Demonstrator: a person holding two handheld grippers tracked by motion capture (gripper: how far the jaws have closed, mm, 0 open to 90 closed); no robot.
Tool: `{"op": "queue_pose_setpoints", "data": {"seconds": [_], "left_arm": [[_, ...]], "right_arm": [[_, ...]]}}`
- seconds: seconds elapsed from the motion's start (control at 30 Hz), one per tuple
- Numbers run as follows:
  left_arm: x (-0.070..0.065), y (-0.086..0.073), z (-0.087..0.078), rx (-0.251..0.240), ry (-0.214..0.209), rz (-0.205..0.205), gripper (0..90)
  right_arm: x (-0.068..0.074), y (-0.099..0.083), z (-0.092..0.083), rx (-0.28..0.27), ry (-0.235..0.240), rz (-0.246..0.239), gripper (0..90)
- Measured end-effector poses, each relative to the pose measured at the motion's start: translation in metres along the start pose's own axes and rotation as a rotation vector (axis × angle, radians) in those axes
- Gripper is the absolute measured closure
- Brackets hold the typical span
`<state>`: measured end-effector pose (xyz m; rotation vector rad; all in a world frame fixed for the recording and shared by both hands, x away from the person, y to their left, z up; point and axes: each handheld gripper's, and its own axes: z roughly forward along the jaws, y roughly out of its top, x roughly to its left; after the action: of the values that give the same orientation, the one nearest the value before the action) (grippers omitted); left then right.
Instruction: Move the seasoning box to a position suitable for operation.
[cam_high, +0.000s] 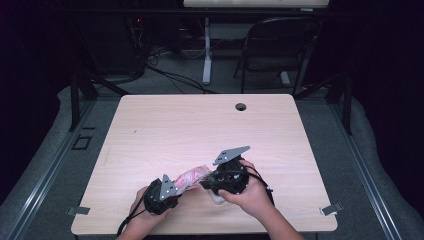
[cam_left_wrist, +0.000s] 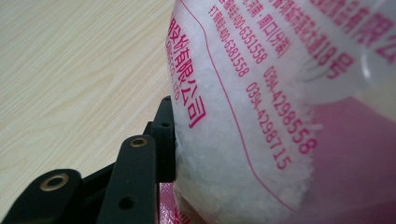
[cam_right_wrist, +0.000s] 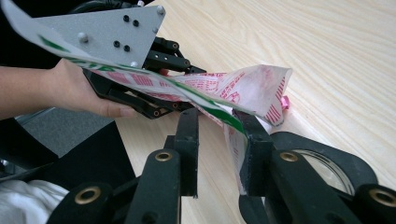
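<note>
Not much else on the wooden table (cam_high: 165, 125) really, just a round cable hole (cam_high: 241, 106) near the far edge, and a dark folding chair (cam_high: 280, 50) standing on the floor behind it, well clear of the work. Nothing stands between the two tools, they crowd the near edge close together.

On the left, the left gripper (cam_high: 172, 192) is clamped on the plastic bag (cam_high: 192, 176). In the left gripper view the bag (cam_left_wrist: 243, 116) presses right against the one black jaw you can see, and the other jaw is hidden behind it, cut off by the frame too.

The bag sits just above the tabletop between both tools. It's a clear pouch with pink-red print and numbers, full of white grainy stuff, and its top flap (cam_right_wrist: 252, 88) is crumpled, with a green stripe along the edge.

On the right, the right gripper (cam_right_wrist: 219, 140) has its jaws apart; the flap's edge hangs in the gap, lying against one pad, not pinched. From above, its tips (cam_high: 205, 184) are hard to make out against the bag. Some round clear thing (cam_right_wrist: 322, 172) lies under that gripper, can't tell what
</note>
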<state>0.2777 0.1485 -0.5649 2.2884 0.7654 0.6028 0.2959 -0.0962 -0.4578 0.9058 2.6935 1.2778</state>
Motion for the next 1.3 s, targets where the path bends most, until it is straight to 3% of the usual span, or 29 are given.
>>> {"op": "queue_pose_setpoints", "data": {"seconds": [0.2, 0.37, 0.5, 0.73, 1.13, 1.3], "left_arm": [[0.001, 0.001, -0.002, 0.01, 0.028, 0.023, 60.2], [0.002, 0.002, -0.003, 0.002, 0.067, 0.022, 60.2], [0.003, 0.004, -0.006, 0.002, 0.114, 0.05, 60.2], [0.005, 0.008, -0.009, -0.007, 0.158, 0.064, 60.2], [0.006, 0.02, -0.013, -0.004, 0.255, 0.153, 60.2], [0.005, 0.024, -0.013, -0.002, 0.285, 0.17, 60.3]], "right_arm": [[0.003, 0.002, -0.008, -0.024, -0.011, -0.007, 74.4], [0.006, 0.003, -0.009, -0.027, -0.017, -0.017, 83.6], [0.008, 0.002, -0.008, -0.034, -0.023, -0.029, 90.0], [0.009, 0.001, -0.009, -0.045, -0.02, -0.031, 90.0], [0.005, -0.005, -0.013, -0.069, -0.025, -0.017, 90.0], [0.002, -0.008, -0.014, -0.077, -0.031, -0.007, 90.0]]}}
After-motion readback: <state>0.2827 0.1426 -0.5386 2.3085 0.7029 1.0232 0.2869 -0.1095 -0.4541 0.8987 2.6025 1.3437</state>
